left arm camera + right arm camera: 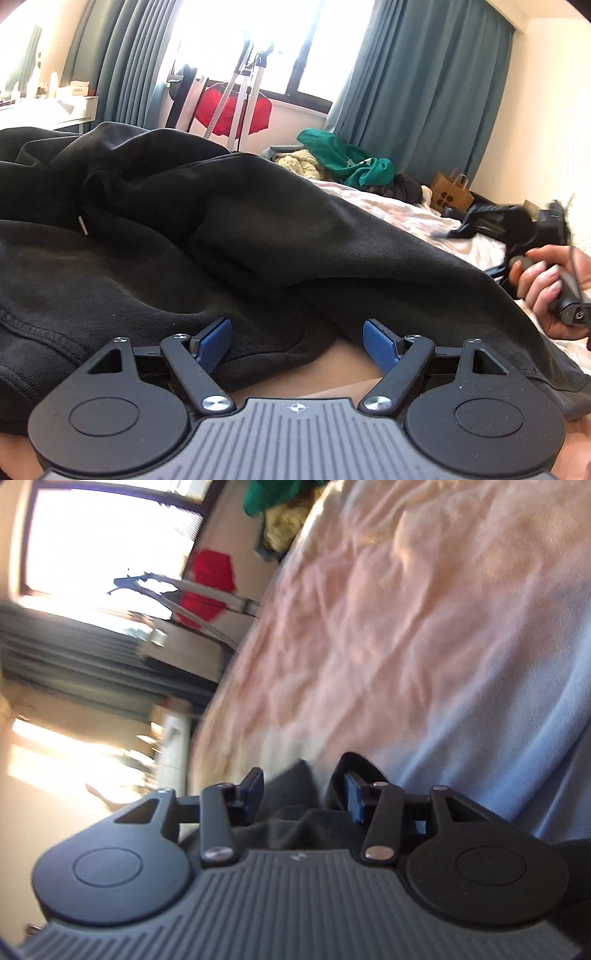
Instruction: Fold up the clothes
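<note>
Both tongs are down at the bed, and they stand differently. On the left gripper [297, 341] the blue pads [378, 347] are spread well apart, with nothing pinched; the hem of the black sweatshirt [221, 236] lies just in front of and partly under the left pad, a slack fold of it passing between the two. That sweatshirt is the big thing here: rumpled and heaped across the near side of the bed, dark folds rising toward the window, one edge running off to the right. The right gripper [304, 794] is tipped over on its side, so the room leans in its view; its jaws stand about half apart with a ridge of black cloth [295, 786] rising between them. The right pad looks wrapped by a dark fold, but the picture is smeared and I cannot tell whether the pads actually press on the cloth. From the left view the person's right hand [546, 288] shows at the far right edge, fingers wrapped round a dark handle. Beyond lies the pale pink bedsheet [388, 627], creased all over, and at its far end a pile with a green garment [343, 162] on top of something cream and woolly. A brown paper bag [452, 192] stands near that pile. By the bright window hang teal curtains [424, 92], and a red garment [232, 110] hangs on a metal stand.
</note>
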{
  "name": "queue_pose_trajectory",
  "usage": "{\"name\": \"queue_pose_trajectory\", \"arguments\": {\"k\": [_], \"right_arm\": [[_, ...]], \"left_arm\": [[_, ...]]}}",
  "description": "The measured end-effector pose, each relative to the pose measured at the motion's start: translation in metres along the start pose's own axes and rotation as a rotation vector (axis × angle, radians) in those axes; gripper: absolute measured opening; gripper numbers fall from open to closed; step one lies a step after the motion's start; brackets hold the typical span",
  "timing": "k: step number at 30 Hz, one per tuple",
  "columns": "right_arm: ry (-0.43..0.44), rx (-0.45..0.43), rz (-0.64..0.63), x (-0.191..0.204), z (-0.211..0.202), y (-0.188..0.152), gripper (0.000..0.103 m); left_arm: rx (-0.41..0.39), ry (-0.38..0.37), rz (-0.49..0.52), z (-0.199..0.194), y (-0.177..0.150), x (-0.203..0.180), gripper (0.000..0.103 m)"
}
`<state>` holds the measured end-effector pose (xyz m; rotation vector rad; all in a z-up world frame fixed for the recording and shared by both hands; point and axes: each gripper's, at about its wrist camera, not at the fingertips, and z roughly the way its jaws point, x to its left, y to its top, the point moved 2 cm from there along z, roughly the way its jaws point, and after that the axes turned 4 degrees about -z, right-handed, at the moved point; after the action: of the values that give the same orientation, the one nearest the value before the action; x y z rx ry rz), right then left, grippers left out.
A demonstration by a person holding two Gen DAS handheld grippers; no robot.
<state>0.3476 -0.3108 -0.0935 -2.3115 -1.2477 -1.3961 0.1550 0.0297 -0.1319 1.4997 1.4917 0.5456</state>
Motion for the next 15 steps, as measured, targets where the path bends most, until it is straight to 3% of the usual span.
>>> {"name": "queue_pose_trajectory", "arguments": {"k": [1,3,6,13,15], "right_arm": [[-0.064,0.036,-0.019,0.002,0.008,-0.001,0.034],[-0.165,0.083,-0.084,0.012,0.02,-0.002,0.027],[-0.246,0.051,-0.169,0.04,0.016,0.002,0.015],[-0.116,-0.181,-0.154,0.088,-0.043,0.031,0.011],[-0.121,-0.262,-0.179,0.095,-0.056,0.039,0.009]], "left_arm": [[-0.001,0.003,0.003,0.0,0.0,0.0,0.08],[-0.002,0.008,0.009,-0.001,0.0,0.001,0.08],[-0.004,0.01,0.013,-0.002,0.0,0.0,0.08],[-0.018,-0.004,-0.018,-0.008,-0.001,0.0,0.079],[-0.019,-0.002,-0.024,-0.009,-0.001,0.0,0.078]]}}
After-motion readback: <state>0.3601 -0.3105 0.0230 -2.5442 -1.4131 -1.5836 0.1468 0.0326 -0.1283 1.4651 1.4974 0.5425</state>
